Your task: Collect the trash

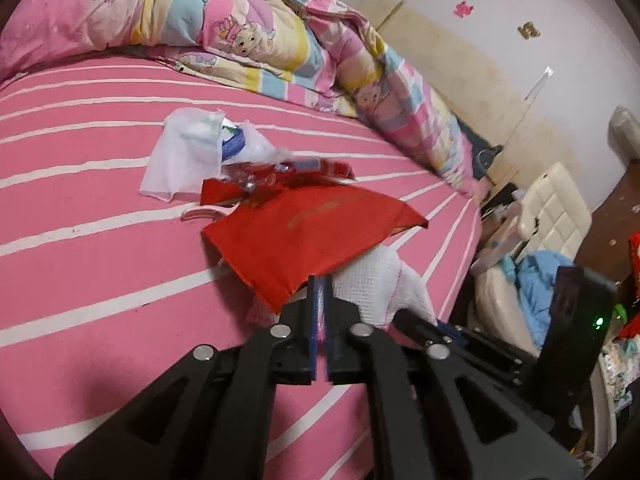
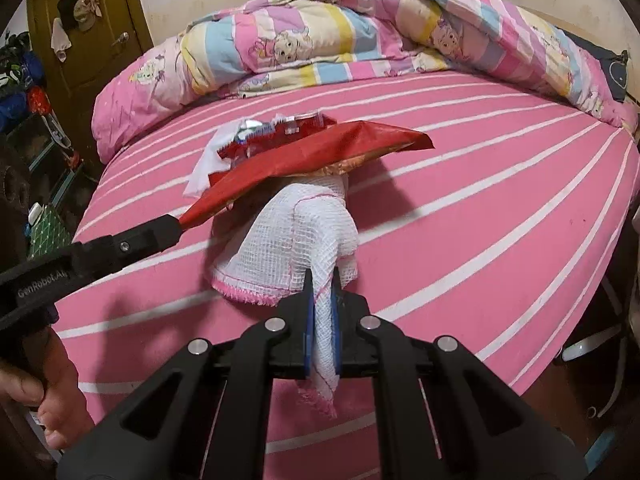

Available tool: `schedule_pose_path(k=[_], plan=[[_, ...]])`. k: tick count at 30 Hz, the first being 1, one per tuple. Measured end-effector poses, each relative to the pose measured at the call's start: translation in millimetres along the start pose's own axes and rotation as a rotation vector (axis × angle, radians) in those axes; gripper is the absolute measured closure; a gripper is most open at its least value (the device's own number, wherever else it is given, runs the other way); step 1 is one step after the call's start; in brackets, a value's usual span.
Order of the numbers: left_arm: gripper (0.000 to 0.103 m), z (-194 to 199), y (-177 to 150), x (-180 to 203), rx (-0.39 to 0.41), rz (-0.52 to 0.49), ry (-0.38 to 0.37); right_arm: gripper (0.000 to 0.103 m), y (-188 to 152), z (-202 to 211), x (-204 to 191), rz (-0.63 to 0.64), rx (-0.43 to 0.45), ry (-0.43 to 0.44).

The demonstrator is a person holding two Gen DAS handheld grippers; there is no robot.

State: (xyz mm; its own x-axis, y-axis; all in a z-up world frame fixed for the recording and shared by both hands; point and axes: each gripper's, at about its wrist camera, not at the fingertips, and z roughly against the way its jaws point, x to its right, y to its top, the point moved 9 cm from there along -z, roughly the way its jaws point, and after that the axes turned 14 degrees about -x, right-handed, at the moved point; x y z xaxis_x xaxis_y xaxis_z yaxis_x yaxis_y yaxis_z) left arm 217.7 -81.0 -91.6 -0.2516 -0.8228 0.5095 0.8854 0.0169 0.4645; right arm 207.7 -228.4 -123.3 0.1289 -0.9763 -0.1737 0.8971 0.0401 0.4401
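Pink striped bed (image 2: 480, 216) bears rumpled quilt (image 2: 320, 36); trash pile (image 1: 224, 160).

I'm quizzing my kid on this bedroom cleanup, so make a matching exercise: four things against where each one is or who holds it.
Things:
1. red bag
2. white mesh cloth
3. white tissue
4. cartoon quilt

Places:
A. bunched along the bed's far edge
B. lying flat on the striped sheet
C. clamped in the left gripper
D. clamped in the right gripper

Pairs: 1-C, 2-D, 3-B, 4-A
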Motion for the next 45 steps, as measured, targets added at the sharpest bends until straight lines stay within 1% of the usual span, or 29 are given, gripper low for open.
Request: schedule_pose_path(k=[1, 2, 3, 4, 6, 7, 9, 10, 12, 13, 15, 17, 20, 24, 27, 29, 31, 32, 33, 34, 36, 37, 38, 39, 41, 43, 44, 45], plan=[[0.085, 0, -1, 1, -0.002, -0.019, 0.027, 0.096, 0, -1, 0, -0.004, -0.004, 0.002], [0.08, 1, -1, 2, 0.009, -0.043, 0.072, 0.096, -1, -2, 0, -0.006, -0.008, 0.003], [0.068, 2, -1, 3, 0.019, -0.061, 0.095, 0.096, -1, -4, 1, -0.009, -0.013, 0.003], [0.063, 5, -1, 6, 0.037, -0.088, 0.124, 0.096, -1, -7, 1, -0.013, -0.023, 0.004], [0.06, 10, 0, 13, 0.065, -0.15, 0.179, 0.096, -1, -9, 1, -0.021, -0.033, 0.009], [0.056, 11, 0, 15, 0.072, -0.185, 0.212, 0.096, -2, -10, 1, -0.022, -0.036, 0.01], [0.055, 10, 0, 18, 0.08, -0.253, 0.279, 0.096, -3, -12, 1, -0.023, -0.043, 0.014], [0.055, 10, 0, 19, 0.08, -0.267, 0.289, 0.096, -3, -13, 0, -0.024, -0.047, 0.019], [0.055, 11, -1, 23, 0.073, -0.295, 0.28, 0.096, -4, -15, 0, -0.025, -0.056, 0.025], [0.055, 10, 0, 23, 0.072, -0.306, 0.289, 0.096, -4, -16, 0, -0.027, -0.059, 0.029], [0.055, 6, 3, 19, 0.071, -0.336, 0.343, 0.096, -4, -17, -1, -0.031, -0.063, 0.036], [0.055, 4, 10, 11, 0.072, -0.346, 0.381, 0.096, -4, -18, -1, -0.035, -0.068, 0.038], [0.055, -3, 21, 3, 0.067, -0.339, 0.39, 0.096, -5, -20, -1, -0.044, -0.08, 0.053], [0.055, -20, 19, -6, 0.001, -0.301, 0.318, 0.096, -5, -22, -2, -0.043, -0.085, 0.057], [0.055, -21, 13, 2, -0.021, -0.327, 0.292, 0.096, -3, -21, -1, -0.05, -0.083, 0.064], [0.051, -19, 8, 10, -0.033, -0.375, 0.303, 0.096, -2, -22, -1, -0.057, -0.084, 0.068], [0.042, -21, 4, 13, -0.035, -0.429, 0.361, 0.096, -2, -22, 0, -0.062, -0.086, 0.07], [0.041, -23, 4, 12, -0.032, -0.447, 0.393, 0.096, -3, -22, 1, -0.064, -0.087, 0.071], [0.041, -26, 5, 12, -0.03, -0.459, 0.42, 0.096, -3, -22, 1, -0.068, -0.089, 0.075], [0.041, -29, 6, 11, -0.031, -0.456, 0.422, 0.096, -3, -22, 1, -0.07, -0.09, 0.076], [0.041, -31, 10, 10, -0.027, -0.438, 0.394, 0.096, -3, -22, 1, -0.068, -0.09, 0.076], [0.044, -32, 11, 8, -0.023, -0.426, 0.386, 0.096, -4, -22, 1, -0.066, -0.091, 0.076], [0.05, -34, 12, 6, -0.022, -0.419, 0.379, 0.096, -4, -22, 0, -0.065, -0.093, 0.076], [0.06, -37, 14, 3, -0.033, -0.408, 0.367, 0.096, -4, -23, -1, -0.063, -0.094, 0.076], [0.066, -42, 16, -2, -0.051, -0.378, 0.346, 0.095, -3, -23, -1, -0.062, -0.094, 0.078], [0.073, -40, 18, -6, -0.036, -0.346, 0.317, 0.095, -3, -22, -2, -0.061, -0.09, 0.079], [0.075, -38, 18, -6, -0.029, -0.334, 0.304, 0.095, -3, -22, -3, -0.061, -0.088, 0.079], [0.081, -36, 19, -5, -0.019, -0.32, 0.286, 0.096, -3, -22, -3, -0.061, -0.086, 0.08]])
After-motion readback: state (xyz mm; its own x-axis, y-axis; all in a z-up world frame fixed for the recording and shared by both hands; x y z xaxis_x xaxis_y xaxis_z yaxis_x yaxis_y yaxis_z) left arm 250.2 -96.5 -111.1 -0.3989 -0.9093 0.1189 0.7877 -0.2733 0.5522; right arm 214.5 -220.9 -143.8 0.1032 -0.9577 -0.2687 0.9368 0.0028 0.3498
